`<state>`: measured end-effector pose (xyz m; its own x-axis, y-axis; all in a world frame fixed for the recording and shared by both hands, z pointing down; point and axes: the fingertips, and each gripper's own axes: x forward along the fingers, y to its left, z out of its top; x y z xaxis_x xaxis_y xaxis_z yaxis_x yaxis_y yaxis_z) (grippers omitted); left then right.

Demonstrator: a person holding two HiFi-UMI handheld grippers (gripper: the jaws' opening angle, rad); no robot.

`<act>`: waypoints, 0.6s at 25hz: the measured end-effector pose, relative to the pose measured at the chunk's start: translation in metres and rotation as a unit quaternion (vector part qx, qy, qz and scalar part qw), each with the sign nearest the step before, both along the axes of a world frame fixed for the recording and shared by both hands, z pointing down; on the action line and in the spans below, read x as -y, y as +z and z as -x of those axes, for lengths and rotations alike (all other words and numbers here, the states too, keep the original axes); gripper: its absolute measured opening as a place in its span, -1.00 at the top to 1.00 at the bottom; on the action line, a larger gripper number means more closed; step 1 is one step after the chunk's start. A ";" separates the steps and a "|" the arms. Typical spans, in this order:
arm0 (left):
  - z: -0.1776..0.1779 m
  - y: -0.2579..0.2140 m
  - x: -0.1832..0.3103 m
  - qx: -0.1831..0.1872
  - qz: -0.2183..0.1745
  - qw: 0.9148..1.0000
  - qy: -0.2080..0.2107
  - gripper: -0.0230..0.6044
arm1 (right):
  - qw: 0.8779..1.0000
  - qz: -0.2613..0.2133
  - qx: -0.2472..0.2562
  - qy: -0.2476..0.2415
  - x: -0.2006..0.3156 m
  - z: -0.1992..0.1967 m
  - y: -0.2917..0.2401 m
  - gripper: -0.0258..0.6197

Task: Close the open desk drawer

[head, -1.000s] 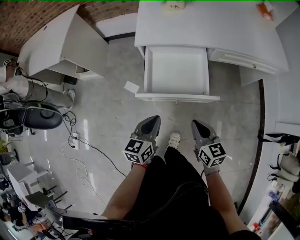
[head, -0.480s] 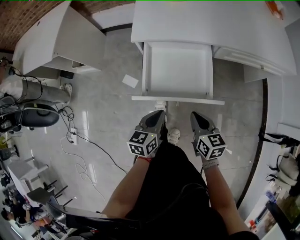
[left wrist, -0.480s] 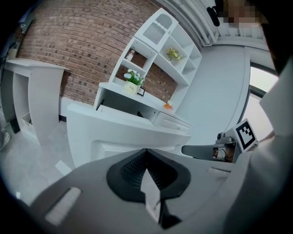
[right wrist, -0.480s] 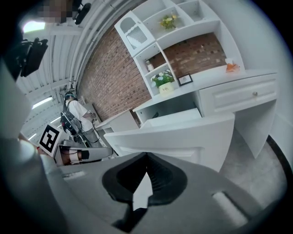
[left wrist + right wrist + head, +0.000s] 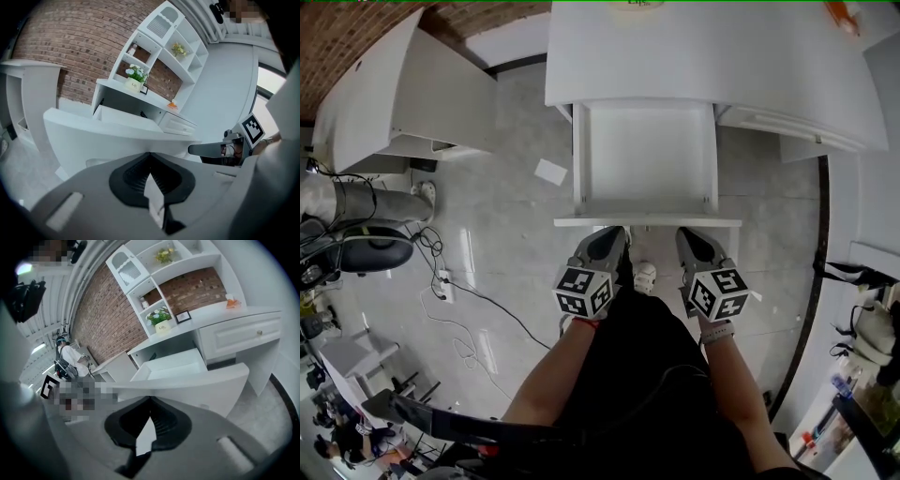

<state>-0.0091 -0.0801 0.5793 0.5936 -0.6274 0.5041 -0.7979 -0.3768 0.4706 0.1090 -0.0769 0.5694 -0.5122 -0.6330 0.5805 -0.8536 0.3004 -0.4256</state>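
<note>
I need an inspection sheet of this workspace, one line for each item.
Surface: white desk; grey tile floor below.
Job's things: drawer pulled out, empty inside.
Clutter: plant pot and small orange thing on desk; paper scrap on floor.
Grippers: left gripper and right gripper at drawer front, jaws together, nothing between.
Cables: black cable loose on floor, at left.
Surroundings: brick wall, white shelf unit.
</note>
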 end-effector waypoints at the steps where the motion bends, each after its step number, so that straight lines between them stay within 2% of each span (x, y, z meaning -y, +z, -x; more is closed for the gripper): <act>1: 0.000 0.000 0.002 0.002 0.002 1.000 0.004 0.92 | 1.000 0.002 0.005 0.001 0.002 0.000 -0.001 0.92; 15: -0.001 0.000 0.039 0.004 0.025 1.000 0.014 0.92 | 0.999 0.017 0.026 0.015 0.041 0.000 -0.002 0.92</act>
